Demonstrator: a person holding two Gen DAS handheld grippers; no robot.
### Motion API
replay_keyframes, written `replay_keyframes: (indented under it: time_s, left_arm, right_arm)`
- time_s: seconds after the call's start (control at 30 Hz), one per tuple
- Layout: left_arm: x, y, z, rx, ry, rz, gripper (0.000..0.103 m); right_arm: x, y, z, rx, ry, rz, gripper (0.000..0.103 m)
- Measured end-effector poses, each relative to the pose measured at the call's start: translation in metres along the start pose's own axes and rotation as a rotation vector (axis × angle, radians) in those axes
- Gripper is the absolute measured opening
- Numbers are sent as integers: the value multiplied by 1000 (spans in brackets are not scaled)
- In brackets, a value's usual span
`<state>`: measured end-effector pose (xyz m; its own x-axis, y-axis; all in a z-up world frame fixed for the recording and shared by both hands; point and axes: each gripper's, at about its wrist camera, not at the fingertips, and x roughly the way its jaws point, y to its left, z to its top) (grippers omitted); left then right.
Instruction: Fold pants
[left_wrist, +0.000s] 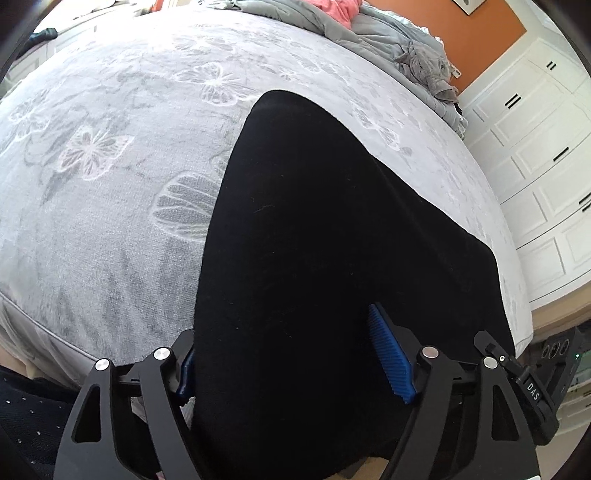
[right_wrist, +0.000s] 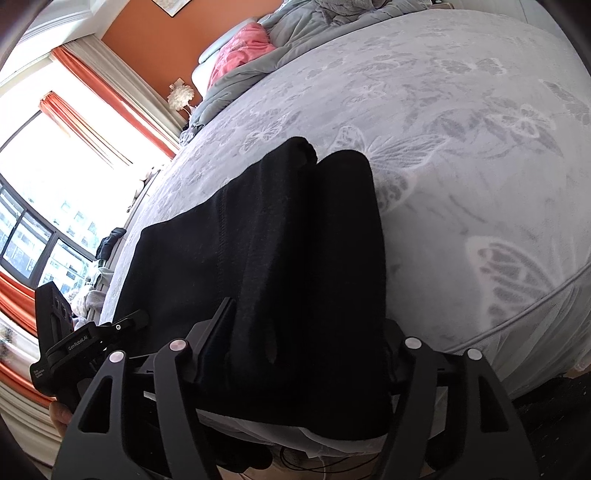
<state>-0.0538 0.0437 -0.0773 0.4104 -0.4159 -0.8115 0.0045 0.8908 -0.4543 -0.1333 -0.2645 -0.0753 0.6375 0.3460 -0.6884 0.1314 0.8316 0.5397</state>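
The black pants (left_wrist: 314, 221) lie folded lengthwise on a grey bedspread (left_wrist: 110, 184) printed with butterflies, their near end at the bed's front edge. My left gripper (left_wrist: 284, 332) is open. Its blue ribbed pads (left_wrist: 388, 354) stand wide apart with the fabric between them, and the left pad is partly hidden by cloth. In the right wrist view the pants (right_wrist: 277, 229) show two stacked layers with a seam. My right gripper (right_wrist: 310, 317) stands astride their near end, jaws wide apart. The cloth fills the gap and hides the pads.
A rumpled grey duvet (left_wrist: 369, 33) and a pink cloth (right_wrist: 240, 48) lie at the head of the bed (right_wrist: 461, 166). White cabinet doors (left_wrist: 535, 147) stand on one side, and a bright window (right_wrist: 37, 184) with orange curtains on the other.
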Motion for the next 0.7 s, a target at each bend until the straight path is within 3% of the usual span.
replay_keyframes:
  time_s: [0.27,0.37,0.47,0.5,0.53,0.63,0.7]
  left_arm:
    - [-14,36,3,-173,-10,-154,78]
    - [-9,41,6,-169,14,-137,78]
    - [-6,30,6,-91,24,-111,78]
    - [-5,27,5,-66,30,-115,74]
    - [-1,24,4,-44,45,-143,57]
    - [-1,21,7,-6,42,-169,35]
    - [-12,19,8,2,31,-206,31]
  right_arm:
    - [-2,-7,4,33,-3,26,68]
    - [0,-8,5,34,6,39,70]
    - [3,-7,6,35,17,45,73]
    - [5,-5,6,28,16,42,73]
    - [6,-2,7,7,13,29,65]
    - [-3,8,9,-44,0,36,35]
    - [-19,19,12,-62,-15,61,33]
